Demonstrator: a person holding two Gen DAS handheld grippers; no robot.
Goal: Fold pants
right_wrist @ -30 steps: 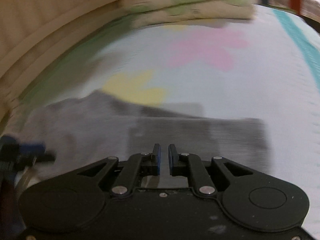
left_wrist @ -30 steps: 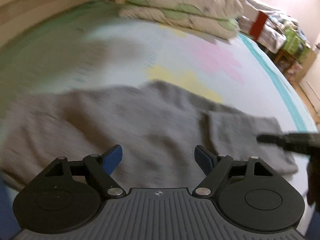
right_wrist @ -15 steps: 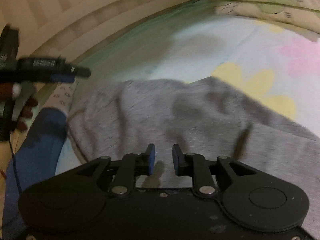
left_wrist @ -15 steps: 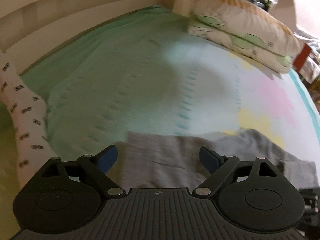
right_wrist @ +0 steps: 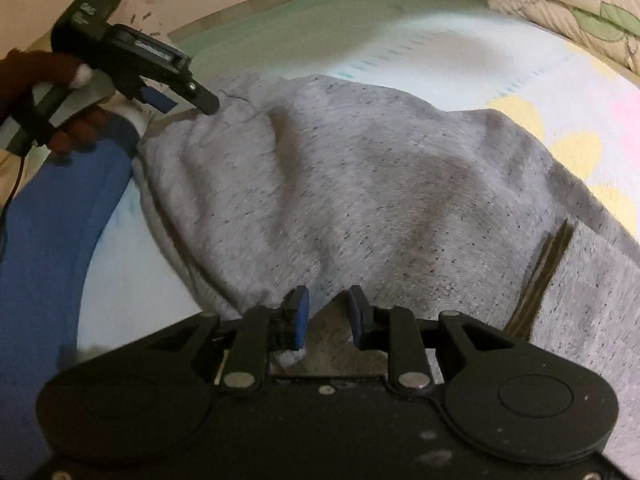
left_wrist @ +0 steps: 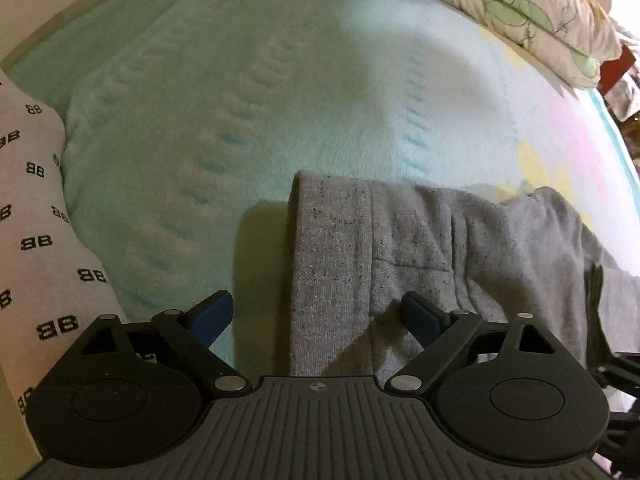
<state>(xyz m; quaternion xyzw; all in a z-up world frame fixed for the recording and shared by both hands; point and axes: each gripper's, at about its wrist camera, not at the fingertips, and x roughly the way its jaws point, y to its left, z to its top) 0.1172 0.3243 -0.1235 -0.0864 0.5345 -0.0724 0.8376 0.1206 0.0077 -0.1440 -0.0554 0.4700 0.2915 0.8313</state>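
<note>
Now, pants (right_wrist: 360, 184): grey, rumpled, spread over the centre and right of the right wrist view, on the bed.
Left gripper (left_wrist: 316, 316): jaws spread wide, just been opening, pants edge between them, pads not pressing it.
Right gripper (right_wrist: 327, 316): jaws partly apart, just been opening, cloth below, nothing gripped.
Bedsheet (left_wrist: 240, 80): pale green, upper frame.
Pillows (left_wrist: 520, 8): upper right.
</note>
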